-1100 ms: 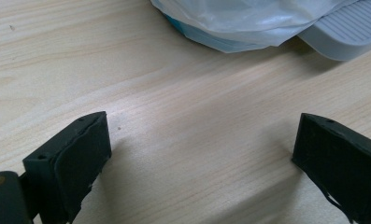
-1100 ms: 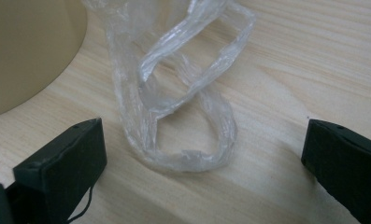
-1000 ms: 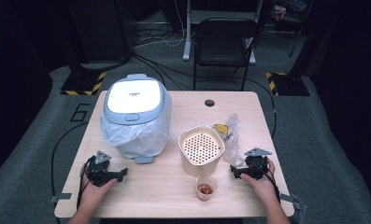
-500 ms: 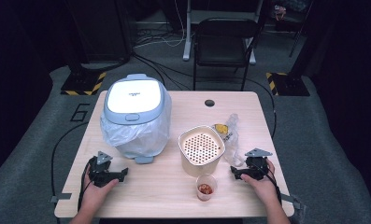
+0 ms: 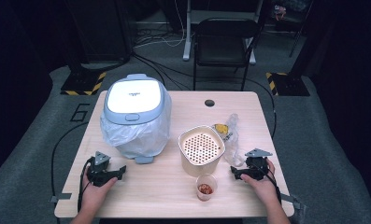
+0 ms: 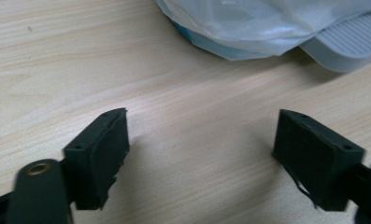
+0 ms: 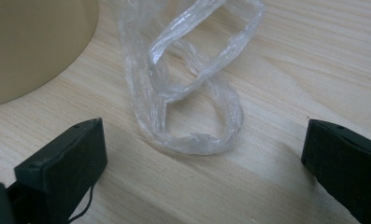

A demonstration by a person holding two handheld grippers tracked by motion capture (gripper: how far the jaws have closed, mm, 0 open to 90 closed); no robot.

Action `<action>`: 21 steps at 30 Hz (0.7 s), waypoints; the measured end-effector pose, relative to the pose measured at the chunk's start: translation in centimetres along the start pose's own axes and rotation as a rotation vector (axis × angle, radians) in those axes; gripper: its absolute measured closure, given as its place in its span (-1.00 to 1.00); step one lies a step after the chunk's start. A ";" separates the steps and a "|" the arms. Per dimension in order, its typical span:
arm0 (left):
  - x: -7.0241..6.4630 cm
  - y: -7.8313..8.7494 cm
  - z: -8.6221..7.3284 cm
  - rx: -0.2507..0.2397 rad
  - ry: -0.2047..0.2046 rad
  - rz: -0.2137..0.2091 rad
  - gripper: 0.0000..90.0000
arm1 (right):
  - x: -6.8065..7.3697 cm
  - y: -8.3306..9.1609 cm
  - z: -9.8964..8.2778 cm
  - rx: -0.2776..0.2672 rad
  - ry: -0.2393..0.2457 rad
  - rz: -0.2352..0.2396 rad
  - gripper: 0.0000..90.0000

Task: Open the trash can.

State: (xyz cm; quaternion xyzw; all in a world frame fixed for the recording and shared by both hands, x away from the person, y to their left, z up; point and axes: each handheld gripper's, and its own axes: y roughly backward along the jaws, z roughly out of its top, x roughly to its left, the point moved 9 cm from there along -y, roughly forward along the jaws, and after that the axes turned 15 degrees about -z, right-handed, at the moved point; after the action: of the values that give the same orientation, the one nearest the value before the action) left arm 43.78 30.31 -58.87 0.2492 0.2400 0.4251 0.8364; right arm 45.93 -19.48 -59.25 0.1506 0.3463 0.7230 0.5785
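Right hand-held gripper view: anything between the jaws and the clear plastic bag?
Nothing: bare table runs from the open right hand-held gripper to the bag. The bag's loop lies just ahead of the jaws, untouched.

The table (image 5: 174, 196) is lit brightly and evenly from above, while the room around it is left dark. Glare is seen on the bin lid (image 5: 134, 95). Soft shadows are cast on the wood. Both gripper views are slightly blurred, especially near the black jaws.
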 end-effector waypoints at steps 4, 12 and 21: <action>-0.6 0.6 0.1 -0.005 0.042 -0.033 -0.06 | 0.0 0.0 0.0 -0.002 0.003 0.000 -1.00; -3.3 1.7 1.6 -0.023 -0.049 -0.042 0.67 | 0.0 0.0 0.0 0.000 0.000 0.000 -1.00; -6.2 1.2 2.4 0.083 -0.243 -0.050 1.00 | 0.0 0.0 0.0 0.000 0.001 0.000 -1.00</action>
State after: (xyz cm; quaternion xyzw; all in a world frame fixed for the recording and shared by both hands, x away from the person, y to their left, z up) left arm 41.32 25.29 -55.08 0.3273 0.1605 0.3603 0.8587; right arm 45.93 -19.49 -59.26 0.1502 0.3464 0.7231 0.5784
